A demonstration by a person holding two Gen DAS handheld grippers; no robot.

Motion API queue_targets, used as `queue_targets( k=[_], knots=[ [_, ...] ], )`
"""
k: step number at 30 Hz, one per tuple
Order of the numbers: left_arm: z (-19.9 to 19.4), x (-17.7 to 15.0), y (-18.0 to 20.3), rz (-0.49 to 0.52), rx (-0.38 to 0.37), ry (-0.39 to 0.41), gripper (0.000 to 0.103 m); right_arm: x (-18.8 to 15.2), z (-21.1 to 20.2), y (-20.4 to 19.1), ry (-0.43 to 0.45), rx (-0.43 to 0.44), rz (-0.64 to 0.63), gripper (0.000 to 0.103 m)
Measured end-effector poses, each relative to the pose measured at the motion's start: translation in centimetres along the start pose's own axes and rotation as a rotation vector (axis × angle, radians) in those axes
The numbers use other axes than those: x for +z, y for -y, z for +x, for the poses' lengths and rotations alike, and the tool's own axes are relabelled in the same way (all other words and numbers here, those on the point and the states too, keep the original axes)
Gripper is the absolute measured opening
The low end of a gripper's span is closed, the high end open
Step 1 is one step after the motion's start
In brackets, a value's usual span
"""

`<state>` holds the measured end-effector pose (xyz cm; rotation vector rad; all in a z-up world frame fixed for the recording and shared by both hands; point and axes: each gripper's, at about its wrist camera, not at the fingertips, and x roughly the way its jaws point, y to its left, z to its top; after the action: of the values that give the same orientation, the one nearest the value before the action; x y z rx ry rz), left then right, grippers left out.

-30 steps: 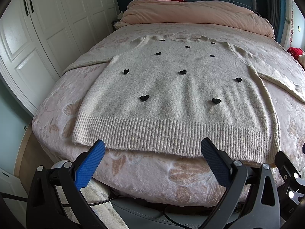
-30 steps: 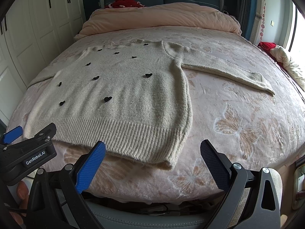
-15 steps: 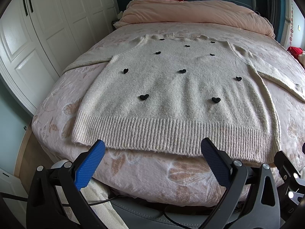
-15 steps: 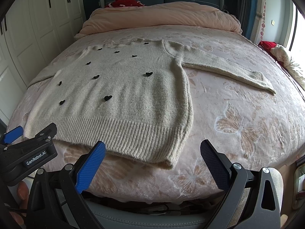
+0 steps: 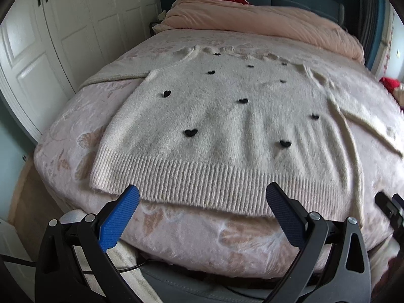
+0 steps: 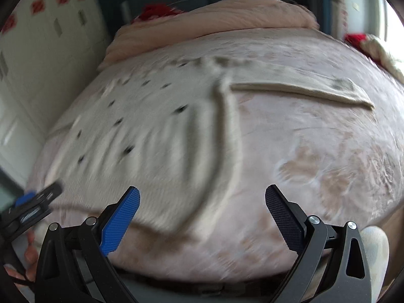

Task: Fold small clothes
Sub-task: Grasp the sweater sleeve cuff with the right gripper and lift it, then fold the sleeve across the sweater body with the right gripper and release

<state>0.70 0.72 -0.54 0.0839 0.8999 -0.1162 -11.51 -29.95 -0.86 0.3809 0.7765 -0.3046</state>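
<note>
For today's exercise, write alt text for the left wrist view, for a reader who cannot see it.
A cream knitted sweater dotted with small black hearts lies flat, sleeves spread, on a bed with a pink floral cover. The open left gripper hangs just short of the ribbed hem, holding nothing. White wardrobe doors stand to the left.

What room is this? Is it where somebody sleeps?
Most likely a bedroom. A big bed fills the view, with a pink duvet bunched at its far end, white wardrobe doors along the wall beside it, and a cream sweater with black hearts spread flat on the bed.
</note>
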Motion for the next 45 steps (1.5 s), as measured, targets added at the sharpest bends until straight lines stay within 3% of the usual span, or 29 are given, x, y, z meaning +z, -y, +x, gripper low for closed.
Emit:
queue_targets(
  k=[7,11,15,19,22,23,24,25,27,31,35,39,40,42,45],
  knots=[
    [0.3,2.2,-0.3,-0.081,-0.026,0.054,0.098,6.3,2.0,14.1,0.127,-0.027,0.281,0.096],
    [1.1,3.5,0.3,-0.115,-0.029,0.062,0.098,9.2,4.5,21.8,0.168,-0.029,0.445,0.086],
    [1.9,4.5,1.0,-0.120,-0.026,0.067,0.098,11.6,7.2,25.9,0.160,-0.045,0.492,0.080],
    [3.7,5.7,1.6,-0.132,-0.068,0.002,0.098,12.7,9.9,28.7,0.137,-0.025,0.556,0.078],
    [5.1,6.4,1.9,-0.158,-0.098,-0.041,0.098,13.0,11.3,30.0,0.148,-0.005,0.599,0.065],
    [5.4,6.5,1.9,-0.157,-0.108,-0.051,0.098,13.3,11.6,30.1,0.159,-0.003,0.600,0.051],
    [5.7,6.6,2.0,-0.152,-0.116,-0.060,0.098,13.7,12.0,30.3,0.163,0.010,0.597,0.024],
    [6.0,6.7,2.0,-0.146,-0.118,-0.066,0.098,14.1,12.3,30.4,0.158,0.028,0.598,0.011],
    [6.5,6.9,1.9,-0.133,-0.113,-0.071,0.098,15.5,12.4,30.1,0.176,0.047,0.604,0.010],
    [6.7,7.1,1.1,-0.120,-0.108,-0.056,0.098,20.5,10.1,24.3,0.294,0.172,0.505,0.010],
    [6.7,7.5,-0.2,-0.127,-0.112,-0.034,0.098,27.0,8.8,10.2,0.333,0.411,0.244,0.010],
    [6.4,7.9,-2.0,-0.158,-0.117,-0.021,0.098,29.2,10.5,-5.2,0.259,0.622,-0.005,0.016],
    [6.4,8.1,-2.8,-0.173,-0.120,-0.020,0.098,29.0,11.6,-9.4,0.227,0.649,-0.088,0.020],
    [6.6,8.5,-3.9,-0.193,-0.128,-0.021,0.098,27.8,12.9,-14.0,0.194,0.625,-0.187,0.036],
    [6.8,9.6,-5.8,-0.227,-0.149,-0.008,0.098,26.0,13.9,-15.1,0.152,0.586,-0.205,0.045]
  ],
)
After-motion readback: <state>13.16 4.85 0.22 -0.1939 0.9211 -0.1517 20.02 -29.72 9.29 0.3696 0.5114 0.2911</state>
